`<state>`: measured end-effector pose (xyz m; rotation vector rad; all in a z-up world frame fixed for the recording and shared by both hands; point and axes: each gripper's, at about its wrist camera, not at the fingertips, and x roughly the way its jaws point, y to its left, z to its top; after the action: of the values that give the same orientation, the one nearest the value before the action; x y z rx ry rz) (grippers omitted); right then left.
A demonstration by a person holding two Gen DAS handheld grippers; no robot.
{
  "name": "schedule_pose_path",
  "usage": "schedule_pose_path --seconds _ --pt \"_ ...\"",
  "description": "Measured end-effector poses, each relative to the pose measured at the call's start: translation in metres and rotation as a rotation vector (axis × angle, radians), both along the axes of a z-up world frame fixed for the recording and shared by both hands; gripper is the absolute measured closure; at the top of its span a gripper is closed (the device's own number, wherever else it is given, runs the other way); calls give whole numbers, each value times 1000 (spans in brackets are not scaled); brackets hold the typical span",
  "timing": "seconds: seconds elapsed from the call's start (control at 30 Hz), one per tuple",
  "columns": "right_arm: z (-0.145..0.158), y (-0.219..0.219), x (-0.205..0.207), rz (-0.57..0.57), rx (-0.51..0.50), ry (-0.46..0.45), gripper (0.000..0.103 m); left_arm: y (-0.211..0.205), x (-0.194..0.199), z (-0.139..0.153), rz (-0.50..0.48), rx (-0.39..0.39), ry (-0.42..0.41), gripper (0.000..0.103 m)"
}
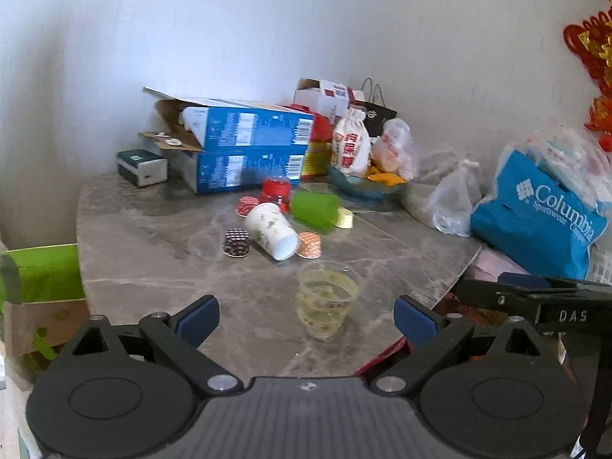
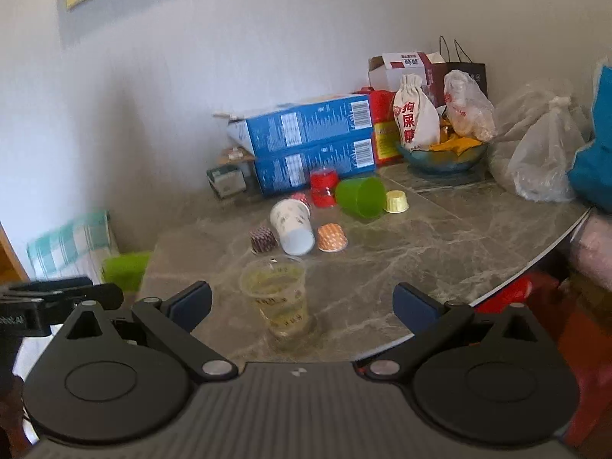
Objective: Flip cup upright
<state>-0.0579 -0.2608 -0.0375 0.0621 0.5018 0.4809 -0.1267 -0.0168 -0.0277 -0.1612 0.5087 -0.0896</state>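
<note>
**Both tongs wide apart, clear cup standing on the worktop**

The left tongs [image 1: 306, 315] and right tongs [image 2: 302, 304] are both spread wide, gripping nothing. Between their tips a clear plastic cup [image 1: 328, 302] stands upright near the marble worktop [image 1: 160, 237] edge. Further back, a white paper cup [image 1: 272, 229] and a green cup [image 1: 315, 208] lie tipped over among small cupcake liners [image 1: 309, 244].

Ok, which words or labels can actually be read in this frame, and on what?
"Columbia Sportswear" on the blue bag.
"DAS" on the right gripper, at the left view's edge.
"拘屎糖" on the white pouch.
Blue boxes: barcodes and print too small to read.
Clear cup: markings blurred.
</note>
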Motion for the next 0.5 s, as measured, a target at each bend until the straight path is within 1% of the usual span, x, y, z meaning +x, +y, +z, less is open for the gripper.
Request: schedule_pose_path --seconds 0.1,0.17,0.3,0.4,0.5 --pt "-4 -2 2 1 -22 -4 1 -12 7 -2 3 35 10 4" --pt "-6 -3 5 0 -24 4 1 -17 12 -3 15 41 7 4" --pt "-13 -4 9 10 -30 28 1 -27 19 -3 3 40 23 4" --pt "-10 -8 9 11 -23 33 1 -37 21 -3 -7 70 31 4" --pt "-9 -10 10 24 -21 36 1 -41 22 -4 -5 81 40 4"
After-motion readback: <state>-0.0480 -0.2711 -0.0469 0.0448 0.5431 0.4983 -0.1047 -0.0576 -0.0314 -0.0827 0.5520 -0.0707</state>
